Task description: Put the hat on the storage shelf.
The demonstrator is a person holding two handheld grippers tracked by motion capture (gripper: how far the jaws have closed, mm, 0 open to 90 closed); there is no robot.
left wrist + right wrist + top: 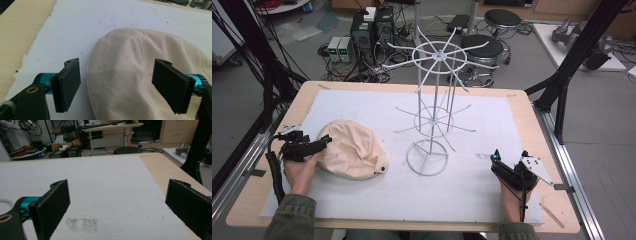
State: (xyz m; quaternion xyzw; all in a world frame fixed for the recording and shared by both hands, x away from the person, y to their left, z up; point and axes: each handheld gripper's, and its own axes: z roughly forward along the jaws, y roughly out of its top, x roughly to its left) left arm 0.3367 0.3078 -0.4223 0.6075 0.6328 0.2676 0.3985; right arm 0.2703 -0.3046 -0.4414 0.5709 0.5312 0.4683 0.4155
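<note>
1. The left gripper (323,142) sits at the left side of the table (522,105), held in the person's left hand (301,167), and points right toward a cream cap (352,150).
2. In the left gripper view its jaws stand wide apart, and the near edge of the cap (130,75) lies between them. One jaw is over the white mat just beside the cap's rim; the other is over the cloth. Whether either pad touches the fabric I cannot tell.
3. The cap lies flat on the white mat (472,195), left of centre, its crown rumpled and its brim end toward the middle of the table.
4. Just right of the cap stands a white wire rack (432,120): a round base ring on the mat, a thin upright post, and two tiers of spokes spreading out above. The cap and the rack's base are near each other but apart.
5. The right gripper (509,159) rests near the front right corner of the mat, in the person's right hand (511,195), well apart from the rack and the cap.
6. In the right gripper view its jaws are spread wide with bare mat (112,195) between them, holding nothing.
</note>
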